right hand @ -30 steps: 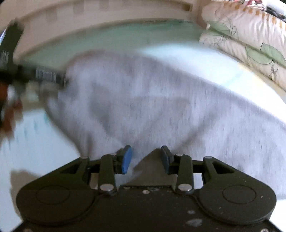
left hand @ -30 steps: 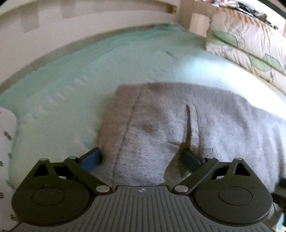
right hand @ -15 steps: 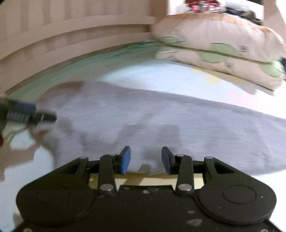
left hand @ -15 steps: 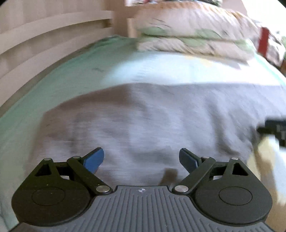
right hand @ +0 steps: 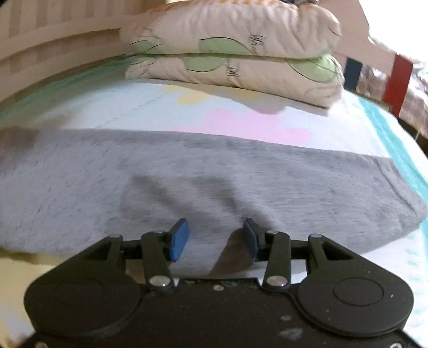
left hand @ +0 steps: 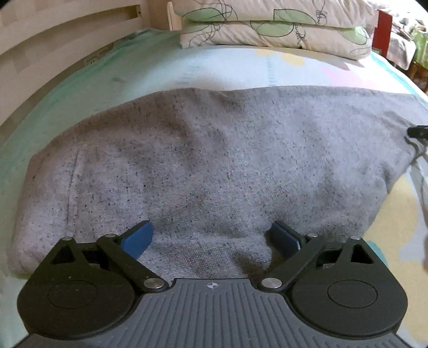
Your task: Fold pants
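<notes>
soft, floppy grey pants [left hand: 214,166] below the pillows [left hand: 267,24]; left gripper [left hand: 211,238] and right gripper [right hand: 214,238] fingers apart; likely pinch the near edge.

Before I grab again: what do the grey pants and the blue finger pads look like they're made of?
The grey pants look like soft heathered knit, probably cotton sweatshirt fleece: matte, with dark flecks, a visible weave and soft creases. The blue pads on the left hand-held gripper look like matte rubber or foam, without shine; which of the two I cannot tell.
</notes>
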Motion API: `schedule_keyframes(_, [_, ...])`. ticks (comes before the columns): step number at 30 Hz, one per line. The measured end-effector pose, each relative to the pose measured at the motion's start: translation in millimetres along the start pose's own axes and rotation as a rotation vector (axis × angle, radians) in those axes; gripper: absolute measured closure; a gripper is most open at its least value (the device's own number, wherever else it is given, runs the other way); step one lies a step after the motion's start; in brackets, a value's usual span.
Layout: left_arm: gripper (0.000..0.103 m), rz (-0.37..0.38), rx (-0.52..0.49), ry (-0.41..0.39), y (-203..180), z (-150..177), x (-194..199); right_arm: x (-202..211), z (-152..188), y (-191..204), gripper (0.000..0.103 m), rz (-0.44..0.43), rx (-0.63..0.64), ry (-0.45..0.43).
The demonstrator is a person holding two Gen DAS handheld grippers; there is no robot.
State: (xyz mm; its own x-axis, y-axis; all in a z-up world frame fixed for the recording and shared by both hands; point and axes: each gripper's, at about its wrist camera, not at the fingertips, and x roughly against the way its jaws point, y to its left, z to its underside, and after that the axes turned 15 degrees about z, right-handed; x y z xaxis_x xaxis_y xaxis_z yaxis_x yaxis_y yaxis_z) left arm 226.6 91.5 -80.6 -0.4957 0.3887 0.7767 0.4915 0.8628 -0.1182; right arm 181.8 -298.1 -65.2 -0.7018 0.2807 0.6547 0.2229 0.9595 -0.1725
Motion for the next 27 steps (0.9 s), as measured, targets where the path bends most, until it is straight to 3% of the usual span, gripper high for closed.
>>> schedule_keyframes(2, [0.005,0.016,0.018,-0.004,5.2,-3.8,-1.6,0.3,-3.5,-25.1,0.058,-0.026,-0.059,-0.021])
schedule_keyframes(5, [0.005,0.023,0.031,0.018,7.8,-5.8,3.6,-6.1,-8.4,-67.1,0.054,0.017,-0.133,-0.040])
schedule_keyframes(6, [0.008,0.010,0.035,0.025,5.6,-9.8,4.7,-12.1,-11.9,-82.2,0.054,0.045,-0.147,-0.039])
schedule_keyframes(7, [0.019,-0.012,0.044,0.023,3.6,-14.8,6.9,-17.6,-15.1,-95.2,0.054,0.076,-0.152,-0.040])
schedule_keyframes(8, [0.026,-0.022,0.047,0.001,-0.1,-20.6,10.8,-24.3,-18.7,-106.0,0.054,0.104,-0.147,-0.044])
schedule_keyframes(12, [0.026,-0.001,0.021,-0.116,-25.8,-58.6,20.7,-44.1,-34.3,-131.3,0.053,0.118,-0.125,-0.066])
schedule_keyframes(15, [0.026,0.062,-0.004,-0.120,-41.2,-90.0,4.3,-40.2,-44.1,-116.2,0.053,0.040,-0.075,-0.109])
schedule_keyframes(19, [0.026,0.089,-0.024,-0.103,-50.0,-112.2,-31.3,-41.8,-64.9,-67.5,0.053,-0.126,0.063,-0.182])
schedule_keyframes(21, [0.026,0.119,0.001,-0.061,-47.2,-110.2,-49.4,-45.2,-76.0,-37.9,0.054,-0.196,0.145,-0.202])
schedule_keyframes(23, [0.024,0.158,0.048,0.037,-41.6,-102.1,-73.8,-51.5,-83.5,-11.1,0.056,-0.229,0.241,-0.224])
schedule_keyframes(27, [0.021,0.161,-0.001,-0.005,-43.2,-89.0,-71.7,-72.3,-97.8,28.3,0.071,-0.271,0.415,-0.228])
